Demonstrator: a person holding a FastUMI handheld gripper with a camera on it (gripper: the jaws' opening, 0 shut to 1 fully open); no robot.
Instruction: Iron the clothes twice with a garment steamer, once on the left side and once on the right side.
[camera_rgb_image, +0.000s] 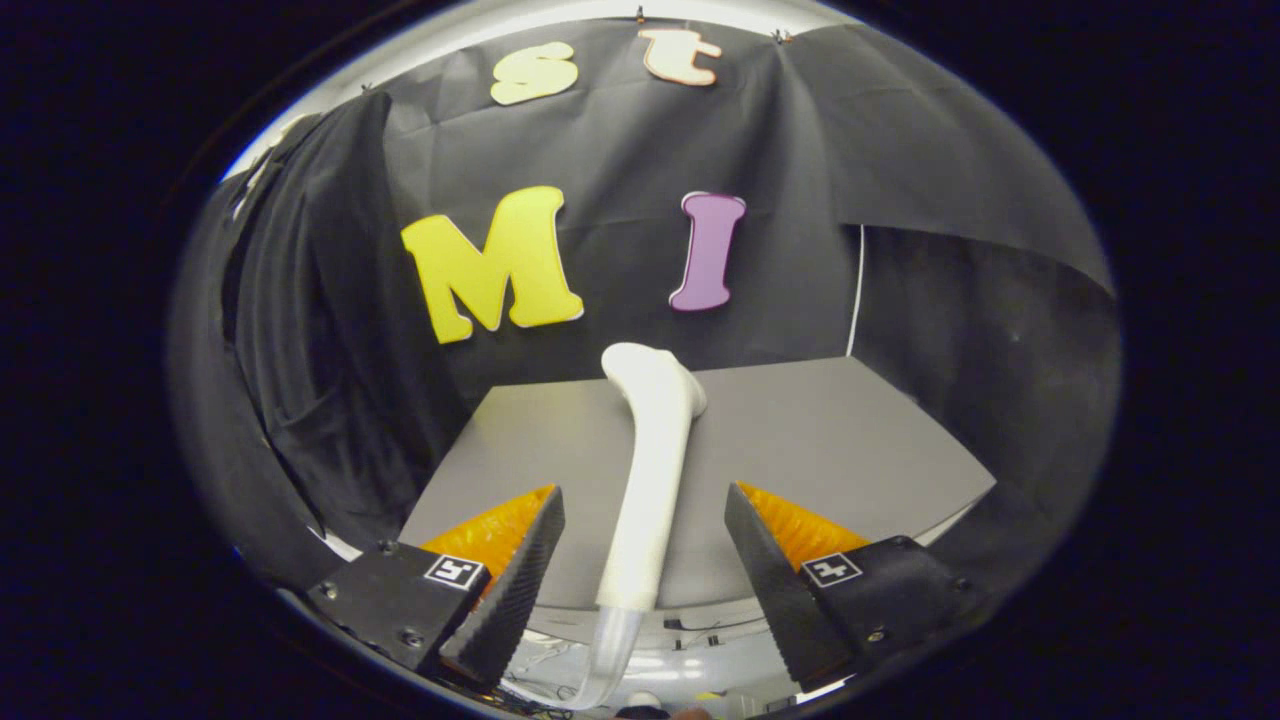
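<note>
A white garment steamer lies on the grey table, running straight away from me. Its wider head is at the far end, and a clear hose leaves its near end past the table's front edge. My gripper is open, with the steamer's handle between the two fingers. The left finger and the right finger each stand a clear gap away from the handle, touching nothing. A dark cloth hangs in folds to the left of the table; I cannot tell whether it is the garment.
The table's front edge runs just under the fingers. A white cord hangs down the wall behind the table's far right corner. Bare tabletop lies on both sides of the steamer.
</note>
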